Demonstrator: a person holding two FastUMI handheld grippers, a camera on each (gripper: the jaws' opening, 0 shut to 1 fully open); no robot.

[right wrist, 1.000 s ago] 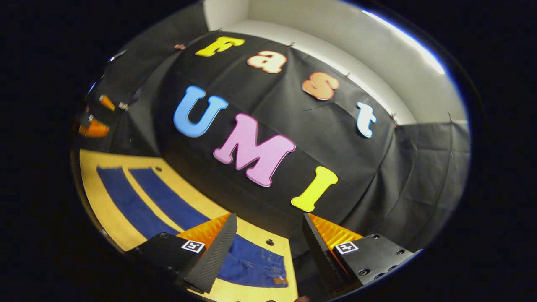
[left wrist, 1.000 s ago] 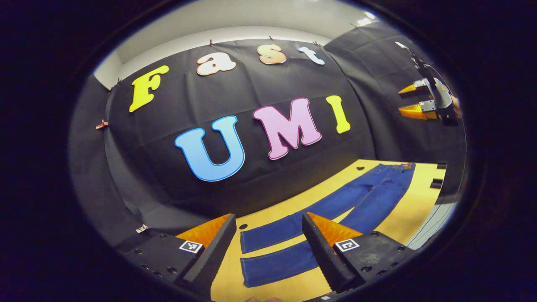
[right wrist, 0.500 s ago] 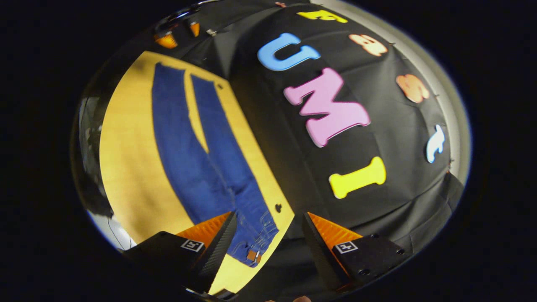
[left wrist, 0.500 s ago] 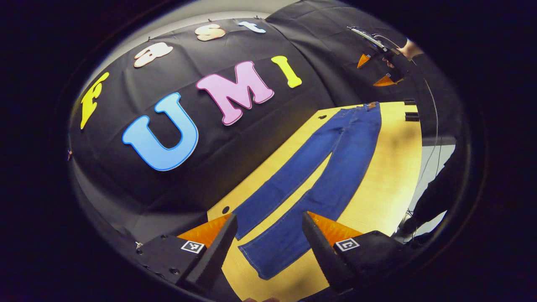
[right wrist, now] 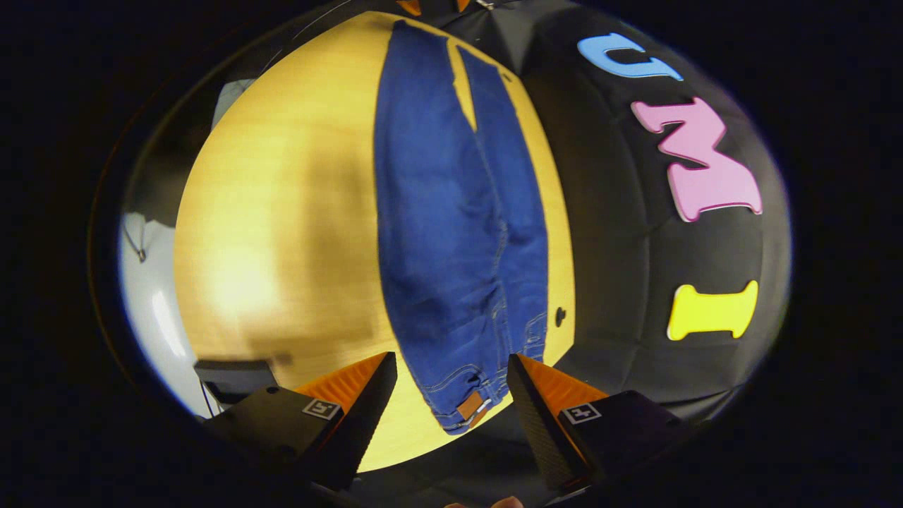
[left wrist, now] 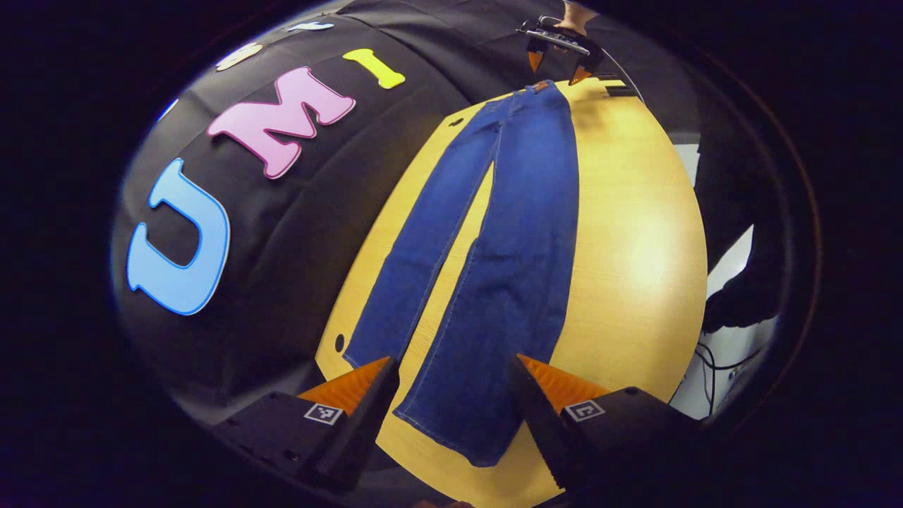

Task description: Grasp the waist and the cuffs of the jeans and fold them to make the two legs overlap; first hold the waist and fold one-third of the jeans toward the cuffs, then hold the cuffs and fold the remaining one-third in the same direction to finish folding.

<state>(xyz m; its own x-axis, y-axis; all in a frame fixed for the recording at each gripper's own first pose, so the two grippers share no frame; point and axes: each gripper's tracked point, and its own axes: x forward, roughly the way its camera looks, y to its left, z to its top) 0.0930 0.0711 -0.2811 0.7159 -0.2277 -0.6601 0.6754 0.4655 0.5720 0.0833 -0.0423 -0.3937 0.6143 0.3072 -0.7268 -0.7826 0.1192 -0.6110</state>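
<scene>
Black tool (left wrist: 451, 395) bodies (square marker tags).

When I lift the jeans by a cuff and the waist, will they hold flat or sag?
Probably sag: the jeans lie limp and full-length on the table, so the unsupported middle should droop. The denim looks thick at the waist, so likely heavyish, not slippery. Both hand-held grippers hover open, left and right.
</scene>
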